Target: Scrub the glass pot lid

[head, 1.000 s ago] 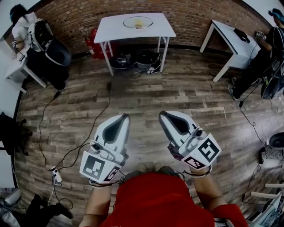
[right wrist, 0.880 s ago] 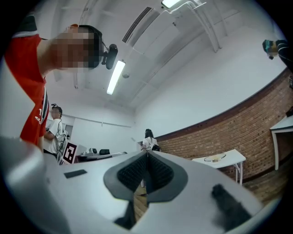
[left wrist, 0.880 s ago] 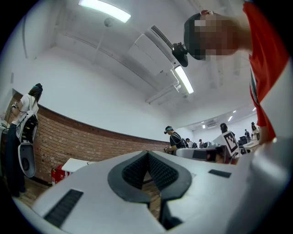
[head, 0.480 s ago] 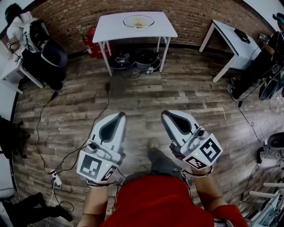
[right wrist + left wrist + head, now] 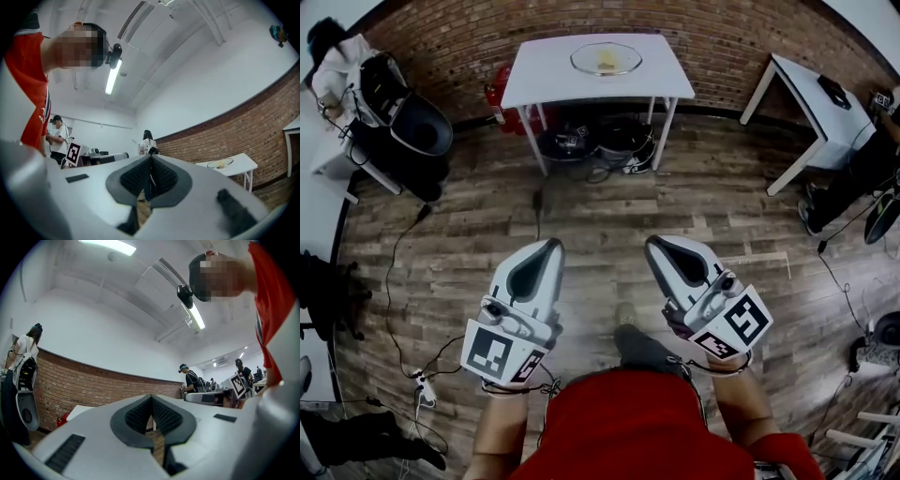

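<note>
**Left zone.** A person in a white top [image 5: 337, 58] is at the far left edge, near the brick wall [image 5: 459, 37].

**Left gripper.** The left gripper [image 5: 547, 249] is held low in front of the operator's red shirt [image 5: 628, 427], above the wood floor [image 5: 609, 202]. It points toward the brick wall. Its jaws are fully closed, pad against pad, and nothing sits between them.

**Centre zone.** A white table [image 5: 542, 80] stands against the brick wall. The glass pot lid [image 5: 606, 58] lies on the tabletop toward its rear edge, with something yellow at its centre. The lid is well apart from both grippers, ahead of them and roughly between their lines of aim. A red fire extinguisher [image 5: 499, 92] stands beside the table's left legs.

**Right gripper.** The right gripper [image 5: 658, 244] is held level with the left one, near it but apart. Its jaws are also pressed completely together and hold nothing. In the right gripper view, the lid appears far off, to the right of the jaws.

**Right zone.** A second white table [image 5: 811, 89] stands at the right.
</note>
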The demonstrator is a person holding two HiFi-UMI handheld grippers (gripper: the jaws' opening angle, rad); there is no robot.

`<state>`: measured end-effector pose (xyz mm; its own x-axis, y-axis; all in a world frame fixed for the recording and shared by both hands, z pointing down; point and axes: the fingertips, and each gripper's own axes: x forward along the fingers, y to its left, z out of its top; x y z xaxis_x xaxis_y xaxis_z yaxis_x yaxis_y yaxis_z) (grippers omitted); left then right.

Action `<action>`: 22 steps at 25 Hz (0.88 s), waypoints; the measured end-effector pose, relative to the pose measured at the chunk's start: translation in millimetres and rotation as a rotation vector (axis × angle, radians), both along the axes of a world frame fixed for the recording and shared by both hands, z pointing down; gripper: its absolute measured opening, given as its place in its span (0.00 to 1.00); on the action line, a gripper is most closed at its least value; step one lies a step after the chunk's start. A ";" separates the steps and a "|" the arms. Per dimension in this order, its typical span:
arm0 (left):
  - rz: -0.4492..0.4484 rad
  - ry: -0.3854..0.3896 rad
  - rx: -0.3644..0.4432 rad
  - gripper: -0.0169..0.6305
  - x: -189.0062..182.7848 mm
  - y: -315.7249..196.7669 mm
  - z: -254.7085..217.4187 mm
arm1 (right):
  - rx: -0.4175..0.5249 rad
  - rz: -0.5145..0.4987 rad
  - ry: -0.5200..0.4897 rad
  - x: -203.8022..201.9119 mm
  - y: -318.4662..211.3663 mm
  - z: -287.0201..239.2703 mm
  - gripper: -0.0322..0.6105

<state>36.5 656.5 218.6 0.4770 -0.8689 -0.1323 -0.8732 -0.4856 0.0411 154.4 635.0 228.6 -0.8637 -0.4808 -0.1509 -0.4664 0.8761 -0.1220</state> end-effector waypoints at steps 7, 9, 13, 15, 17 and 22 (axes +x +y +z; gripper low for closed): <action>-0.044 -0.006 -0.009 0.05 9.7 -121.8 0.5 | 0.022 -0.022 -0.002 19.5 -124.0 -3.4 0.10; -0.054 -0.005 -0.013 0.05 14.0 -150.8 -0.2 | 0.022 -0.029 -0.008 25.8 -155.4 -4.9 0.10; -0.070 -0.003 -0.013 0.05 20.7 -197.9 -3.9 | 0.033 -0.036 -0.013 34.9 -206.6 -9.4 0.10; -0.078 -0.004 -0.017 0.05 19.8 -219.4 -4.4 | 0.032 -0.039 -0.018 35.7 -228.0 -11.2 0.10; -0.085 0.003 -0.021 0.05 18.1 -240.6 -4.5 | 0.030 -0.039 -0.019 35.6 -247.8 -11.6 0.10; -0.084 0.009 -0.015 0.05 15.5 -290.9 2.1 | 0.021 -0.035 -0.018 31.9 -297.0 -1.5 0.10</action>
<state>52.0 365.6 220.6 0.4015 -0.9077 -0.1223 -0.9103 -0.4101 0.0556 186.3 338.0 227.0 -0.8769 -0.4473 -0.1760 -0.4337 0.8941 -0.1116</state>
